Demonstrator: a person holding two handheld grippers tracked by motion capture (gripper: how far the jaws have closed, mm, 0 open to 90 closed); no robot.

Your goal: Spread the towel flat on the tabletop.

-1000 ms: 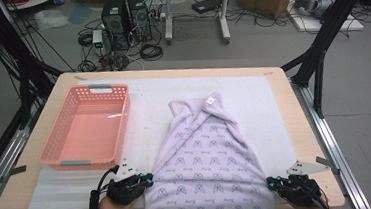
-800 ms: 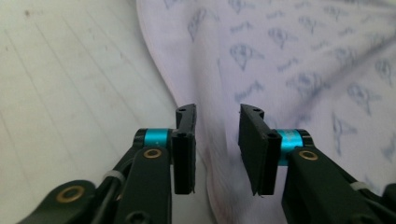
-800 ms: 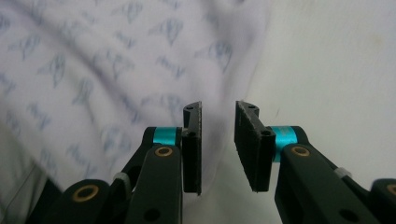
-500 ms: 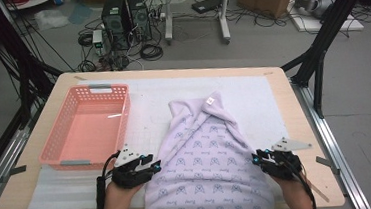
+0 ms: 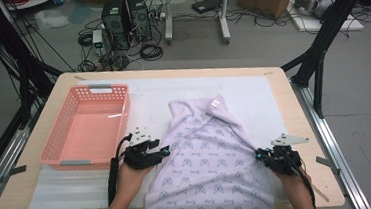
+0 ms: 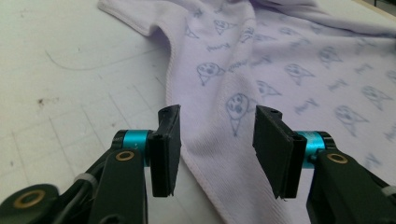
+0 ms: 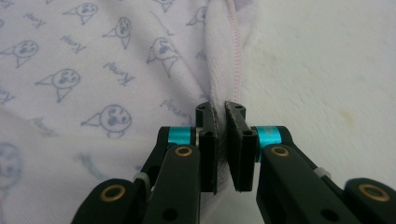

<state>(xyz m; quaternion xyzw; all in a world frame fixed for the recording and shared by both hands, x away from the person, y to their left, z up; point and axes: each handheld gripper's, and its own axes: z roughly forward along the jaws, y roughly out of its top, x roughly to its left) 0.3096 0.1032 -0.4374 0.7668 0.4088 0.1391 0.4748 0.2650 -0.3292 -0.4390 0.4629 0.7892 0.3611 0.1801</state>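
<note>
A pale lilac garment printed with small faces lies spread on the white mat, its collar tag at the far end. My left gripper is at the garment's left edge. In the left gripper view its jaws have just been opening and stand apart, with the hem between them untouched. My right gripper is at the right edge. In the right gripper view its jaws have just been closing and pinch a fold of the garment's seam.
A pink plastic basket stands at the left of the table, just beyond my left hand. A white mat covers the wooden tabletop. Black frame legs, computers and cables are on the floor beyond.
Both hands have moved away from the near corners, up along the garment's sides. The left jaws have come apart off the cloth. The right jaws hold the right edge.
</note>
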